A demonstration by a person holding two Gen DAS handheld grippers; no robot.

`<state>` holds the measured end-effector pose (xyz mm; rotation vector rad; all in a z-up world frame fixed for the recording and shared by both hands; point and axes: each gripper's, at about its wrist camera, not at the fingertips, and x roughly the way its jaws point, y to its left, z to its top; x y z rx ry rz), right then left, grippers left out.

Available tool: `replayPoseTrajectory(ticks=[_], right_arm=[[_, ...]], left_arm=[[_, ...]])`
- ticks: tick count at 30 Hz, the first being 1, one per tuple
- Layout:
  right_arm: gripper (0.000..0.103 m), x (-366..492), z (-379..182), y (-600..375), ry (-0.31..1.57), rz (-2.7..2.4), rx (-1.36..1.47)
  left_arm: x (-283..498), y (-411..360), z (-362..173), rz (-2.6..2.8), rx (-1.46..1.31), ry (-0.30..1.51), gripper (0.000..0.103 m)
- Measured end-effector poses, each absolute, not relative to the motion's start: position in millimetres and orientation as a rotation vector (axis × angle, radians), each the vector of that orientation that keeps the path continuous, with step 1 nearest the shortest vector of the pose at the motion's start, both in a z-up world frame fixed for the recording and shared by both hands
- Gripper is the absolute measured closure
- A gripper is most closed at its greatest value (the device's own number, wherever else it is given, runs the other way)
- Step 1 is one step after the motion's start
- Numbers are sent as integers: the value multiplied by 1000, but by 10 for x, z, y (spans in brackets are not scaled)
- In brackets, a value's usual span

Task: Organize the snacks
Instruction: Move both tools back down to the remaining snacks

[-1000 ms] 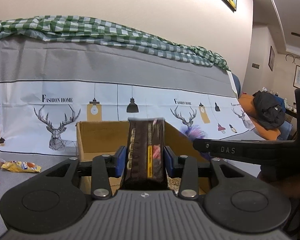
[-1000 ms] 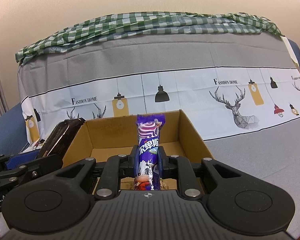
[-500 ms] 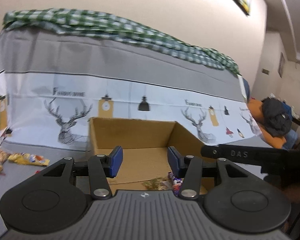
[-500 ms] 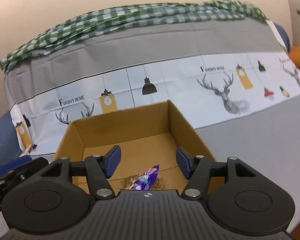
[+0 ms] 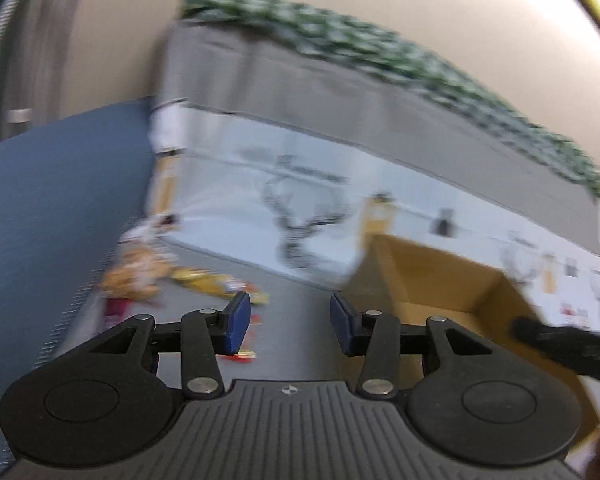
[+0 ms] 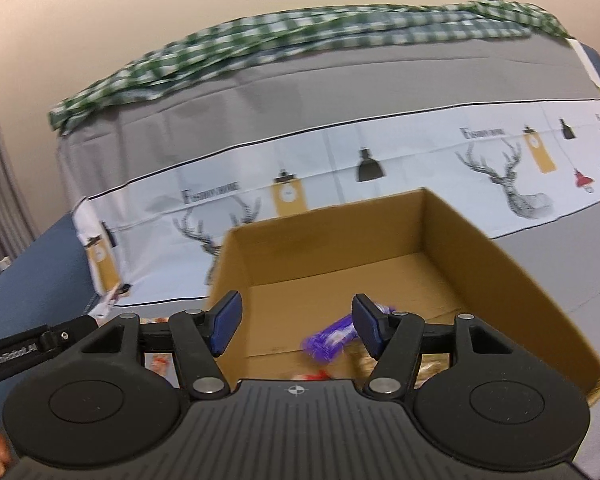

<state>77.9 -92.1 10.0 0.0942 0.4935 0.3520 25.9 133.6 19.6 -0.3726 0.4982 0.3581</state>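
An open cardboard box (image 6: 452, 240) stands on the grey cloth; it shows at the right of the left wrist view as the same box (image 5: 440, 280). A purple snack packet (image 6: 332, 338) lies on its floor among other wrappers. My right gripper (image 6: 296, 326) hangs open over the box's near left part with nothing between its pads. My left gripper (image 5: 290, 322) is left of the box over the grey cloth, its jaws closing a little with nothing between them. A blurred pile of loose snacks (image 5: 172, 276) lies ahead of it to the left.
A deer-print cloth (image 6: 380, 160) with a green checked cloth (image 6: 300, 36) on top rises behind the box. A blue surface (image 5: 52, 220) borders the grey cloth on the left. The left gripper's black body (image 6: 16, 356) shows at the right view's left edge.
Both grippers let go of their snacks, which dropped into the box. The left gripper then swung left, away from the box toward the loose snacks. The right gripper shifted left over the box.
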Motion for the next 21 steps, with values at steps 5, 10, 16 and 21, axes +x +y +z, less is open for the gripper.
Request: replayPoseTrajectory(ticks=[5, 10, 16, 21], right_arm=[[40, 705, 95, -707, 474, 393, 101], [41, 676, 97, -519, 440, 458, 113], [42, 588, 71, -164, 400, 600, 55], [44, 569, 4, 239, 429, 712, -10]], left_arm=[[160, 1678, -132, 543, -366, 545, 54], [179, 1959, -463, 676, -383, 617, 54], [307, 2121, -687, 748, -398, 675, 54], [341, 2273, -859, 815, -463, 736, 61]])
